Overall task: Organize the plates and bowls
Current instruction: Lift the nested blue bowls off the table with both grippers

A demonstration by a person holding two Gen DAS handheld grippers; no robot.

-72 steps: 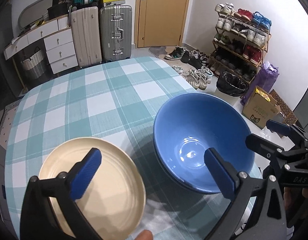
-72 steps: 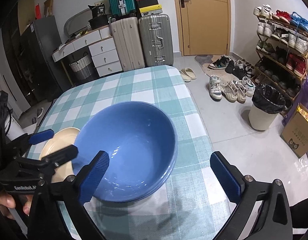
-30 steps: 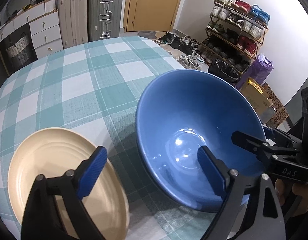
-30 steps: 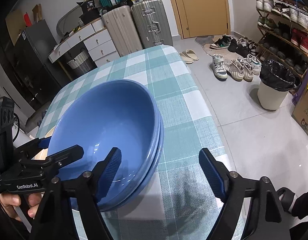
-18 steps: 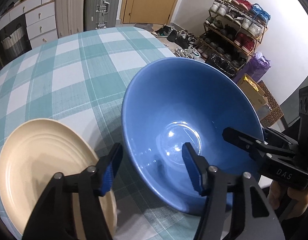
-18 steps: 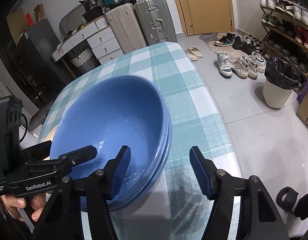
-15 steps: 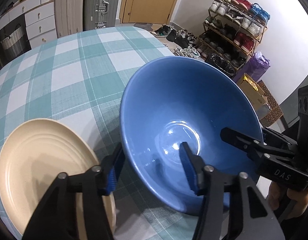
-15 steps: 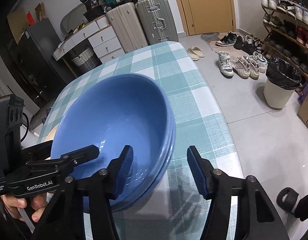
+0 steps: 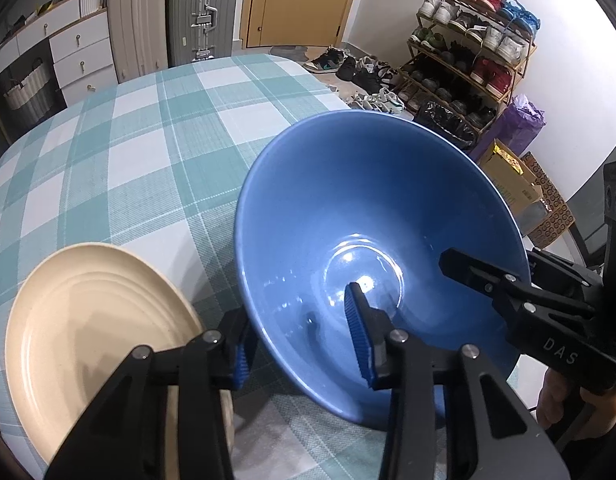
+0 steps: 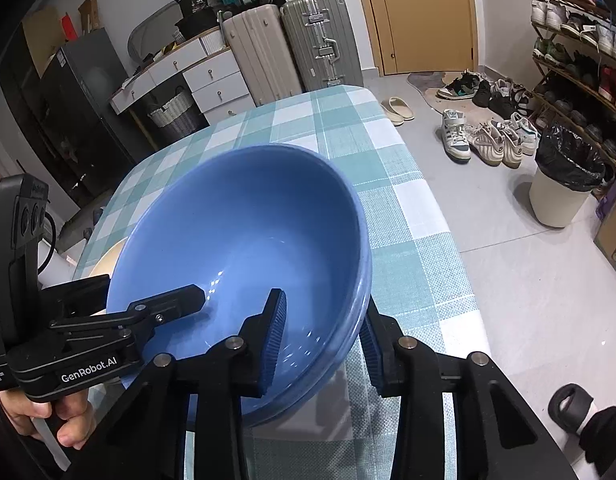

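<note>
Two stacked blue bowls (image 9: 372, 216) (image 10: 243, 232) stand on the checked tablecloth near the table's right edge. My left gripper (image 9: 299, 344) straddles the near-left rim, one finger inside and one outside, closed on the bowl wall. My right gripper (image 10: 324, 336) straddles the right rim the same way, closed on it. Each gripper also shows in the other view: the right one (image 9: 508, 288), the left one (image 10: 147, 312). A cream plate (image 9: 87, 320) lies on the cloth left of the bowls; only a sliver of the plate (image 10: 107, 256) shows in the right wrist view.
The table (image 9: 147, 120) with its teal checked cloth stretches away behind the bowls; its right edge (image 10: 436, 208) drops to the floor. Suitcases (image 10: 291, 44), drawers, a shoe rack (image 9: 468, 40) and a bin (image 10: 564, 188) stand around the room.
Both grippers moved in over the bowl rims and their jaws narrowed from wide open until they pinch the bowl wall on opposite sides.
</note>
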